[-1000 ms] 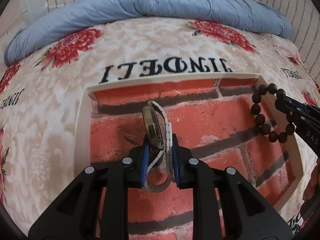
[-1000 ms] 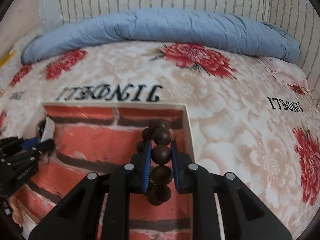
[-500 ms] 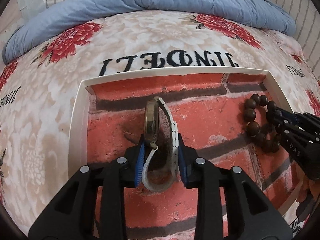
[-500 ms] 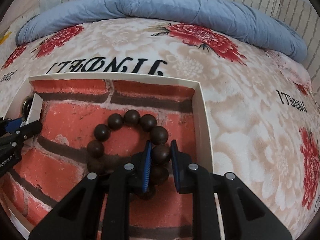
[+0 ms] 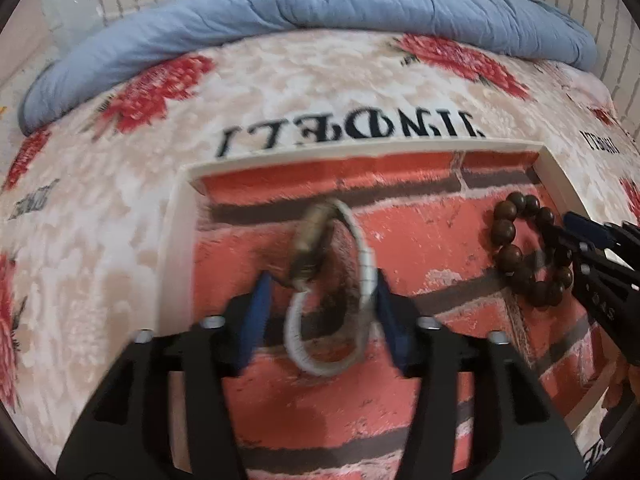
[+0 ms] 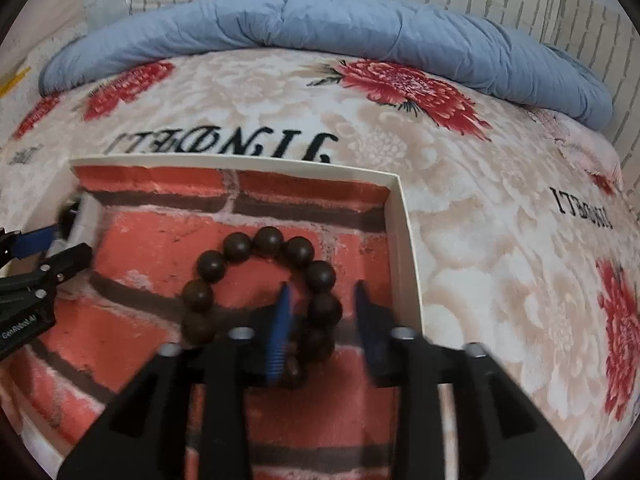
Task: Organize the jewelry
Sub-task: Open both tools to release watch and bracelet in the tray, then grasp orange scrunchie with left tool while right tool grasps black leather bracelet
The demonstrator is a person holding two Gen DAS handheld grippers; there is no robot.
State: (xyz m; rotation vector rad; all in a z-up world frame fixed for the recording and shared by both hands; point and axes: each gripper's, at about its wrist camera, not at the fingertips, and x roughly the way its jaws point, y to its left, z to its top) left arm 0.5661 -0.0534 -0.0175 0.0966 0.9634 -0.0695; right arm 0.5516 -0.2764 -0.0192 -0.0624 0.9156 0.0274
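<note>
Writing: I read "JINDELI" [image 6: 224, 146] upside down on the floral bedspread [image 6: 500, 260]; "GenRobot.AI" on the left gripper's side.
Left gripper [image 5: 318, 312]: my fingers are opening; watch [image 5: 332, 280] between them, in the brick-printed tray [image 5: 176, 240].
Right gripper [image 6: 322, 328]: opening around the bead bracelet [image 6: 264, 292] lying by the tray's right wall.

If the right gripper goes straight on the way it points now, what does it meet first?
Most likely the bead bracelet: the right gripper is opening around its beads. Just beyond lies the brick-patterned floor of the box, though depth is unclear.
</note>
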